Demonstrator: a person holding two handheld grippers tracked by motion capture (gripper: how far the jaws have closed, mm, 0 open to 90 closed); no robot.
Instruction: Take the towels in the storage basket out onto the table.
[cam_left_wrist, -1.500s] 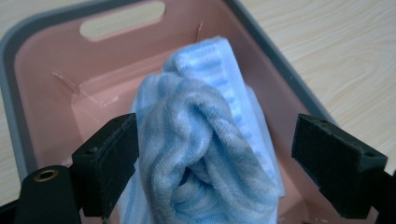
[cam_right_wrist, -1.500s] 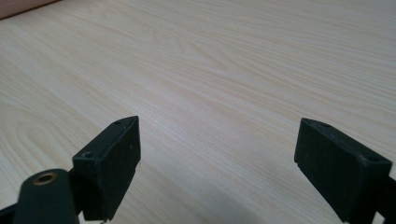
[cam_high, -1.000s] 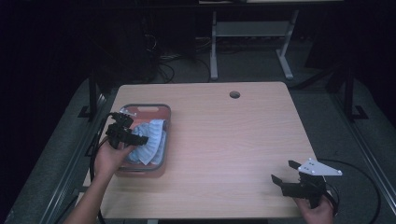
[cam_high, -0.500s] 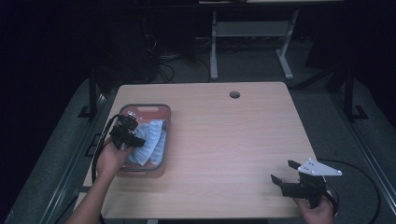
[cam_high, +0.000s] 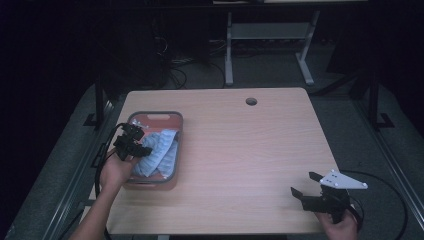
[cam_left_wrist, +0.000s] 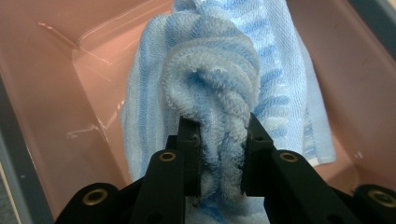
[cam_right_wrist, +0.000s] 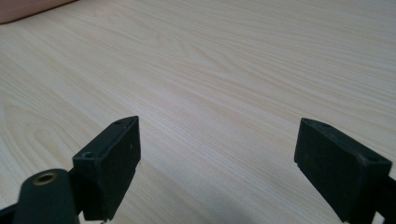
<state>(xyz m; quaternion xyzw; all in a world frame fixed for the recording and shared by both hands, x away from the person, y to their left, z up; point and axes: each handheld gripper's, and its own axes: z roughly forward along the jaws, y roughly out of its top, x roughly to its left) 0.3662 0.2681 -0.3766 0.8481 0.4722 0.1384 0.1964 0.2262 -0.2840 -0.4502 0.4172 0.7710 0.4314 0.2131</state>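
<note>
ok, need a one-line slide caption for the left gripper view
Left gripper pinching a bunched fold of the blue striped towel inside the pink bin.

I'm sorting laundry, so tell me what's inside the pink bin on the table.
A blue striped towel lies in the pink bin, with the left gripper shut on a bunched fold. Anything under the towel is covered.

Your towel (cam_left_wrist: 219, 88) was pale blue terry with darker blue stripes — soft, bunched into thick folds. It lay crumpled inside the pink bin (cam_left_wrist: 56, 93) at the table's left side, one raised fold pinched up — the rest slumped along the bin's floor.
</note>
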